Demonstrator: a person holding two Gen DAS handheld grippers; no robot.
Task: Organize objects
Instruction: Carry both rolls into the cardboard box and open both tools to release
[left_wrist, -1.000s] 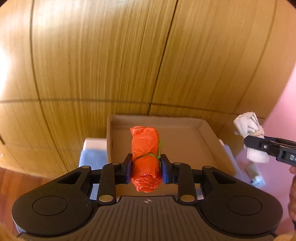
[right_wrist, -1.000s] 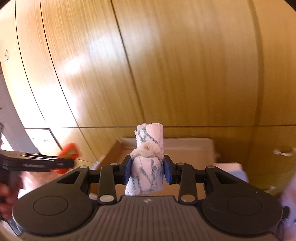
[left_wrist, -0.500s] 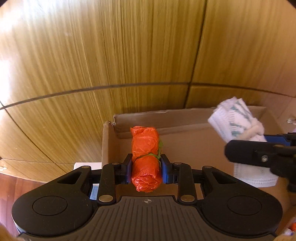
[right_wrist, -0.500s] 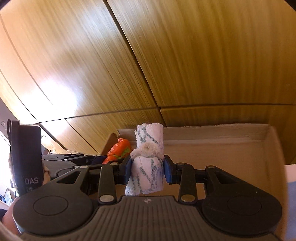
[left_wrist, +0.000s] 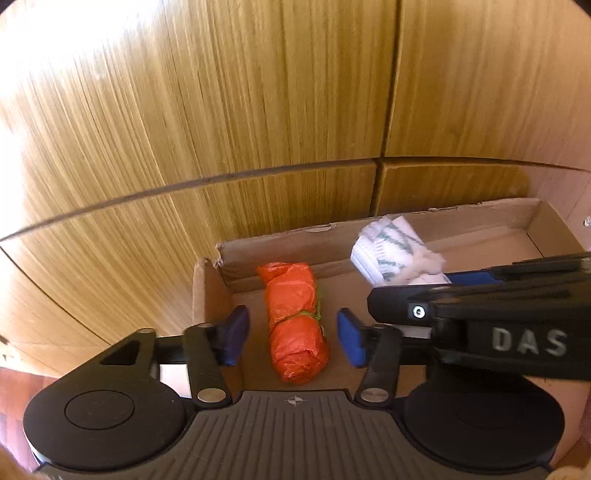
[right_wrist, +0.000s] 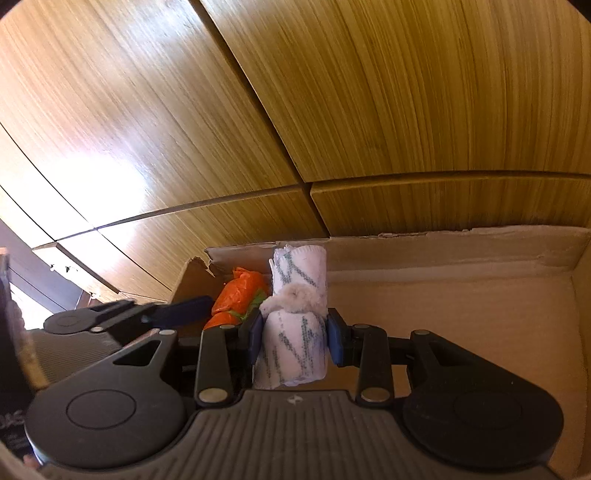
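Two rolls: orange roll (left_wrist: 295, 325) lies near cardboard box (left_wrist: 207, 295) corner.

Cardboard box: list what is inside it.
Inside the cardboard box lies an orange bundle, near its left wall. The right gripper holds a white patterned roll over the box. The grippers cover the floor nearest the cameras.

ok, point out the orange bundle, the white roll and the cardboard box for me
orange bundle (left_wrist: 295, 325), left wrist view, on its middle by the green tie.
white roll (right_wrist: 295, 343), right wrist view, on its lower half between the pads.
cardboard box (right_wrist: 461, 254), right wrist view, on its back wall.
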